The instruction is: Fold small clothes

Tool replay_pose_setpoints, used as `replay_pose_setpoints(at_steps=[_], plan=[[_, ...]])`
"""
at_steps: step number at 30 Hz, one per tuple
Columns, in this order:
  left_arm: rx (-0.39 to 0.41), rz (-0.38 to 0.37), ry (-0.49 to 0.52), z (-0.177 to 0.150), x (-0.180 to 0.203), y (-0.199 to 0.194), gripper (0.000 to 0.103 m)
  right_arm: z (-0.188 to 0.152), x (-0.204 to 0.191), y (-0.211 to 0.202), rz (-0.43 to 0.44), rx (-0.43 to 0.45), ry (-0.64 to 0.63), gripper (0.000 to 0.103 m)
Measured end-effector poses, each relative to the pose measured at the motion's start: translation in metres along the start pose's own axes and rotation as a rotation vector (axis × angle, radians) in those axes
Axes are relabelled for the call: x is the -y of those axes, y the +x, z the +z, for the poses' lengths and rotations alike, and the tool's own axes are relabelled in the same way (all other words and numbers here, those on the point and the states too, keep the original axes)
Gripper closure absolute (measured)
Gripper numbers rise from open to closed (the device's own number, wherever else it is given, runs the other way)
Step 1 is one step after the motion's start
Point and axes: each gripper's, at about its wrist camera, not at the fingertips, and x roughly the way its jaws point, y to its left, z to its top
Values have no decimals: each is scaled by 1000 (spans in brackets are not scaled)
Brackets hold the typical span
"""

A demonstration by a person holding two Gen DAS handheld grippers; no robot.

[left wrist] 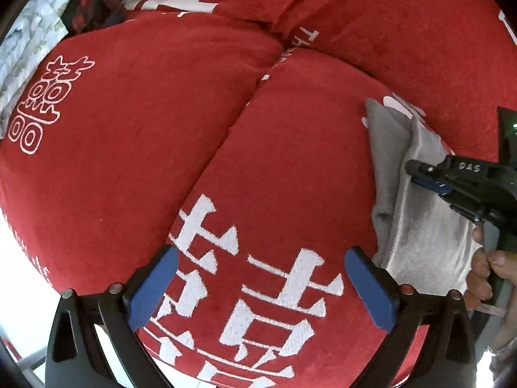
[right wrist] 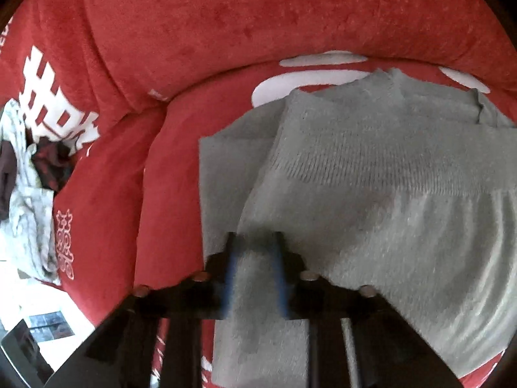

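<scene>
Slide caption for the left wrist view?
Open left gripper over red cushion; right gripper on grey garment.

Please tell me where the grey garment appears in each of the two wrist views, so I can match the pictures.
Left wrist view: the grey garment lies at the right edge, under the right gripper.
Right wrist view: the grey garment fills the centre and right, beyond the right gripper.
Shared landmark: the red cushion with white characters beneath it.

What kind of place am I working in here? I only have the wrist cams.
Probably a home living room or bedroom: the work surface is a red cushion printed with white double-happiness characters, like a covered sofa. A grey garment lies on it, and a pile of unfolded clothes sits at the far end.
</scene>
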Motion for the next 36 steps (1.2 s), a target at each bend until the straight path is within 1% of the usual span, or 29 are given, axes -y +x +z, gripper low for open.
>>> replay_pose_setpoints(at_steps=[1, 3, 4, 6, 8, 10, 11, 14, 16, 18, 20, 21, 23, 28, 31, 33, 36], plan=[[-4, -3, 5, 1, -1, 1, 0, 0, 0, 3, 0, -8, -7, 89], [-14, -4, 13, 1, -2, 3, 0, -1, -11, 10, -32, -5, -78, 89], [-22, -1, 14, 2, -2, 4, 0, -1, -21, 11, -51, -2, -134, 89], [-22, -1, 16, 2, 0, 4, 0, -5, -33, 12, -69, -12, -206, 89], [-22, -10, 22, 5, 4, 6, 0, -11, -37, 9, -44, -25, -239, 89], [-22, -13, 34, 8, 9, 6, 0, -21, -35, -1, 20, -54, -237, 89], [-24, -18, 43, 10, 12, 7, 0, -25, -33, -4, 35, -63, -231, 89], [-34, -26, 59, 14, 19, 8, 0, -41, -16, -20, 85, -85, -179, 88], [-50, -37, 63, 16, 25, 10, 0, -57, 4, -32, 130, -108, -124, 84], [-57, -40, 67, 18, 29, 11, 0, -69, 22, -38, 161, -123, -54, 69], [-62, -36, 78, 18, 35, 12, 0, -80, 36, -40, 176, -136, 1, 65], [-67, -34, 87, 18, 38, 14, 0, -89, 48, -43, 183, -146, 46, 65], [-79, -30, 105, 17, 45, 16, 0, -98, 62, -46, 194, -149, 100, 65], [-96, -27, 142, 15, 60, 17, 0, -121, 91, -51, 256, -128, 242, 64], [-103, -17, 164, 14, 68, 19, 0, -132, 107, -53, 306, -88, 343, 63], [-107, -2, 184, 14, 74, 20, 0, -137, 114, -53, 320, -70, 377, 61], [-114, 5, 205, 13, 81, 23, 0, -144, 121, -50, 349, -65, 412, 60]])
